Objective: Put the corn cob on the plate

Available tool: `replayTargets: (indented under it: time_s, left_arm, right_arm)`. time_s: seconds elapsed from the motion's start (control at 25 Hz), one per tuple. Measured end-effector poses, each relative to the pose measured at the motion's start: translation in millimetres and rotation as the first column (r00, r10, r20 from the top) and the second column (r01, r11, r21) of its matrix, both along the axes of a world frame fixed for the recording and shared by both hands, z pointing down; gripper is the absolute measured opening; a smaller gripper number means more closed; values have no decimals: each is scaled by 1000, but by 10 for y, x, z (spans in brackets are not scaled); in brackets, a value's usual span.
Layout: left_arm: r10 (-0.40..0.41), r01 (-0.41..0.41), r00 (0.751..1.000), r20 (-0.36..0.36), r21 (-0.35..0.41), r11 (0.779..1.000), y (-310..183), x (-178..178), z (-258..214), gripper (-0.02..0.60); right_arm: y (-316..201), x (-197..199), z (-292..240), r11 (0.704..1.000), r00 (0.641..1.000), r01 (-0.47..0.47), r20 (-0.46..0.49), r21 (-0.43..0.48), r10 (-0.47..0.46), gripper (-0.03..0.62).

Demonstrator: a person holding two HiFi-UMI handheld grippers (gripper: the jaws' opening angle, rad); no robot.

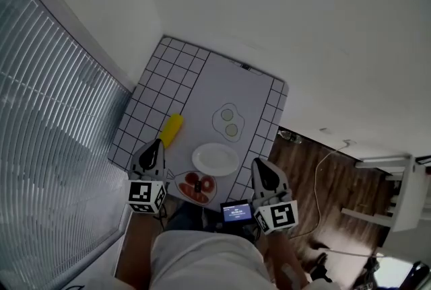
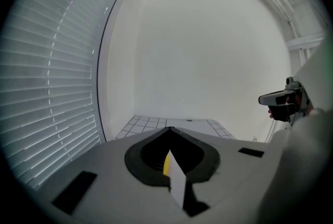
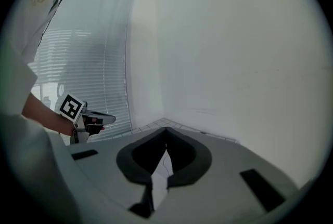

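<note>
A corn cob (image 1: pixel 171 128), smooth, bright yellow and stubby, lies at a slant on the black-gridded white cloth along the left side of the table (image 1: pixel 222 83), not on the plate. The white plate (image 1: pixel 215 159) sits just to its right and slightly nearer, with a gap of cloth between them. The left gripper (image 1: pixel 157 144) hovers just short of the cob's near end with its jaws brought together, holding nothing. In the left gripper view, the cob (image 2: pixel 166 164) shows only as a thin yellow sliver through the slot behind the meeting tips of the left gripper (image 2: pixel 169 130). The right gripper (image 1: pixel 258 162), its jaws likewise closed on nothing (image 3: pixel 166 129), hangs over the table's near right edge, well apart from the cob and across the plate from it. A dish of red slices (image 1: pixel 196 188) sits at the near edge, and a mat with two green slices (image 1: pixel 227 122) lies beyond the plate.
</note>
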State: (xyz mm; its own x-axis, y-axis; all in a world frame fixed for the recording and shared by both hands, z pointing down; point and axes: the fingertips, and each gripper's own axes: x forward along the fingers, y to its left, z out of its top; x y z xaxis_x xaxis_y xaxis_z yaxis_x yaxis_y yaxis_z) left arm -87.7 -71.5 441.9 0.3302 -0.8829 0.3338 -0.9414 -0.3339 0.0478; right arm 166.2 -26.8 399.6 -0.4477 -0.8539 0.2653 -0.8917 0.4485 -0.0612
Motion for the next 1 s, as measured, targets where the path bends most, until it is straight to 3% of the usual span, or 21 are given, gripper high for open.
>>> replayTargets:
  time_s: [0.16, 0.36, 0.6, 0.76, 0.92, 1.0]
  left_arm:
    - [-7, 7, 1000, -5, -23, 1000, 1, -110, 123, 6]
    - [2, -1, 1000, 26, -41, 999, 65, -218, 262, 6]
    - [9, 4, 993, 115, -117, 993, 73, -401, 503, 6]
    - [27, -9, 993, 116, -159, 987, 114, -472, 679, 6]
    - [57, -36, 993, 102, -201, 979, 185, -464, 890, 6]
    - [68, -44, 992, 103, -220, 975, 208, -453, 988, 6]
  right_arm:
    - [-36, -281, 190, 990, 990, 125, -65, -60, -128, 6]
    - [-169, -645, 385, 962, 948, 249, -174, -111, -266, 6]
    - [-340, -1229, 576, 895, 857, 419, -258, -152, -445, 8]
    - [-434, -1532, 749, 829, 758, 520, -337, -204, -558, 8]
    - [-498, -1790, 899, 757, 624, 605, -444, -246, -643, 20]
    - [-508, -1922, 998, 705, 538, 648, -483, -288, -691, 68]
